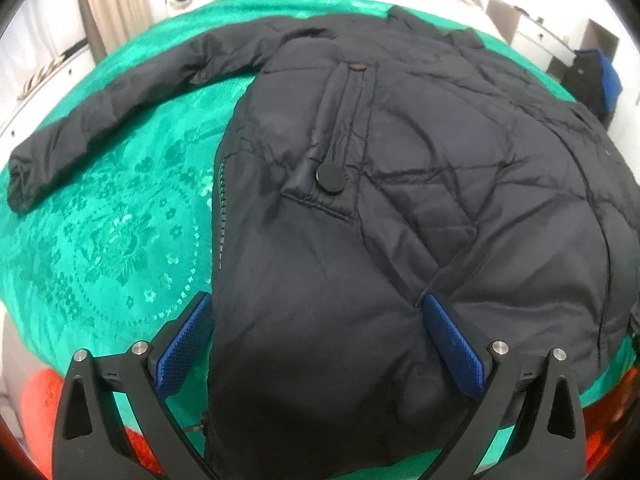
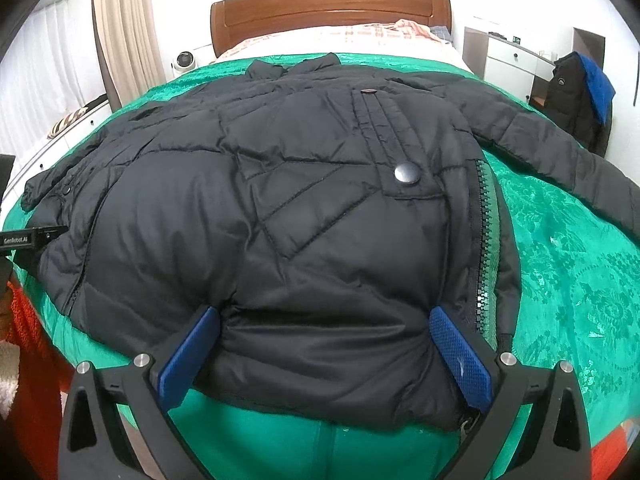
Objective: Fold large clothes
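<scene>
A large dark puffer jacket (image 1: 360, 140) (image 2: 280, 180) lies spread flat on a green bedspread (image 1: 100, 240) (image 2: 580, 260). One sleeve (image 1: 100, 112) stretches out to the left in the left wrist view, the other sleeve (image 2: 560, 148) to the right in the right wrist view. My left gripper (image 1: 316, 298) is wide open at the near hem, its blue pads (image 1: 184, 344) on either side of the fabric. My right gripper (image 2: 324, 312) also stands wide open over the hem, beside the zipper (image 2: 486, 240). The padded hem bulges between both pairs of fingers.
A wooden headboard (image 2: 328, 4) and pale bedding lie beyond the jacket. White drawers (image 2: 508, 60) and a dark coat with blue cloth (image 2: 580, 96) stand at the right. A curtain (image 2: 124, 32) hangs at the left. Orange fabric (image 1: 40, 400) shows at the bed's near edge.
</scene>
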`<state>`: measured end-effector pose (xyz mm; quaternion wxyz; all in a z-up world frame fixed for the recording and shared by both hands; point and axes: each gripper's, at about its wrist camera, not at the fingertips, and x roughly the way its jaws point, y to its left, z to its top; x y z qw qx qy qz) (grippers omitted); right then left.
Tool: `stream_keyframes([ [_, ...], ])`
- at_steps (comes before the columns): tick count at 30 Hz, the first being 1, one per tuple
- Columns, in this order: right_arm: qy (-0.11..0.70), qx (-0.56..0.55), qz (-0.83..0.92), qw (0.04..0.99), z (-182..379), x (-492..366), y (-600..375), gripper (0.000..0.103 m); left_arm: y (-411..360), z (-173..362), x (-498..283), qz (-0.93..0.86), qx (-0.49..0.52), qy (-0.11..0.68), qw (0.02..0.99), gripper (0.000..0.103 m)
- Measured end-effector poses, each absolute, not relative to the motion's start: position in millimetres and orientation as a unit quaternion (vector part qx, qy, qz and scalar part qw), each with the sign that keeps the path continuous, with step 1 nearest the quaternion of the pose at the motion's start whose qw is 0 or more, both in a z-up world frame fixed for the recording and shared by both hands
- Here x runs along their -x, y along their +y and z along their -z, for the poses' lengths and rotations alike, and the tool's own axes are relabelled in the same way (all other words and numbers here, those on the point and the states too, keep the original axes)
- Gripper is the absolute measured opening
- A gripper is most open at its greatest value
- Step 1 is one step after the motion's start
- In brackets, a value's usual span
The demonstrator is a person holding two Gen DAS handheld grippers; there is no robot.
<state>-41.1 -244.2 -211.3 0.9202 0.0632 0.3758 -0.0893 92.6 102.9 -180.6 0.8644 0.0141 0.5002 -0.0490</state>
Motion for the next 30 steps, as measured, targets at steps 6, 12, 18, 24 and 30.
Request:
stream_keyframes([
  [6, 0.382, -0.051, 0.082, 0.919, 213, 41, -245, 0.103, 101, 181, -96, 0.04, -0.01, 0.502, 0.864, 0.103],
  [12, 0.404, -0.043, 0.09, 0.909, 210, 39, -241, 0.103, 100, 183, -90, 0.04, -0.011, 0.488, 0.872, 0.103],
  [18, 0.419, -0.039, 0.094, 0.902, 209, 35, -240, 0.103, 103, 183, -85, 0.047, -0.008, 0.482, 0.875, 0.103],
  [24, 0.412, -0.025, 0.094, 0.906, 212, 38, -237, 0.103, 106, 183, -80, 0.05, -0.004, 0.472, 0.88, 0.103],
  [30, 0.41, -0.011, 0.089, 0.908, 213, 43, -234, 0.103, 106, 182, -78, 0.054, -0.005, 0.465, 0.884, 0.103],
])
